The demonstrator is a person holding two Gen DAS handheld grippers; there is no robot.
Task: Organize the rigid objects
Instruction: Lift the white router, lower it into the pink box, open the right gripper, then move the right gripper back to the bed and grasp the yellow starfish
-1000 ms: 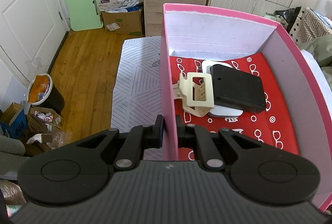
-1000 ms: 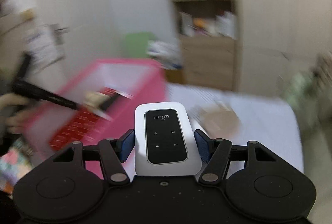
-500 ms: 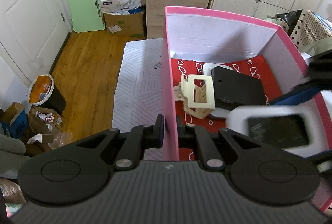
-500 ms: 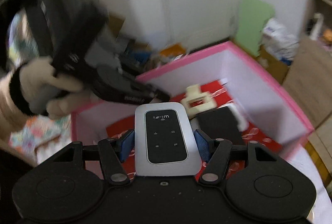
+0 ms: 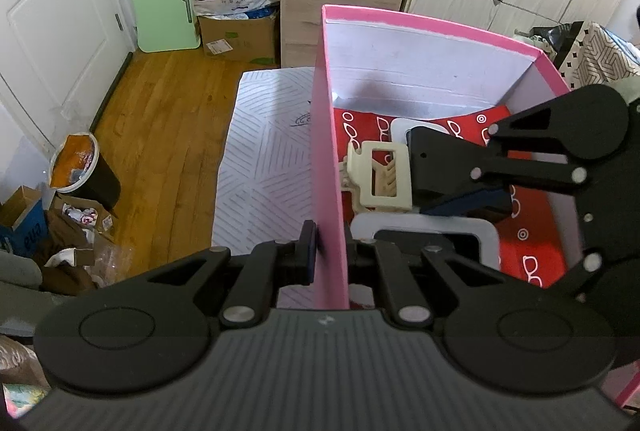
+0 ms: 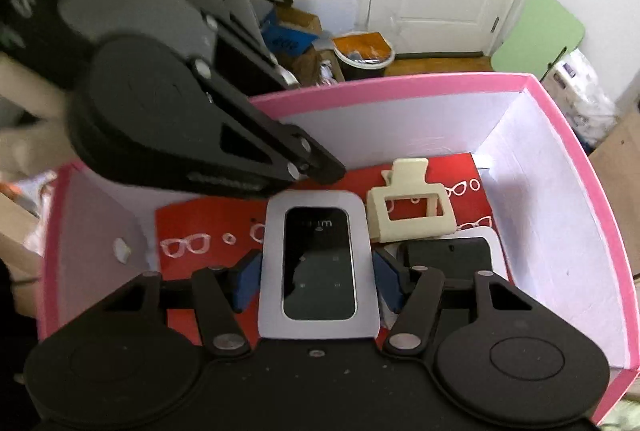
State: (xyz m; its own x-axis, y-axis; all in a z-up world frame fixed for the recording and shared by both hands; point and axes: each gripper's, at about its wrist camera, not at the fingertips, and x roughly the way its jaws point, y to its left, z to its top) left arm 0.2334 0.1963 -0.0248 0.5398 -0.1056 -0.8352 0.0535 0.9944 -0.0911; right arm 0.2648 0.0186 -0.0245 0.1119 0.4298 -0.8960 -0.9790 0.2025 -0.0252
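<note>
Left gripper (image 5: 330, 255) clamped on the near side wall of the pink box (image 5: 432, 25), one finger outside, one inside. Right gripper (image 6: 318, 279) lowered inside the box, blue fingers (image 6: 248, 281) grasping a white pocket router (image 6: 318, 263) by its long edges, having just closed a touch further. Router low over the red patterned floor at the near end, possibly resting on it, hard to tell. Beside it a cream hair clip (image 6: 408, 207), leaning on a black device (image 6: 448, 255) atop a white one.
</note>
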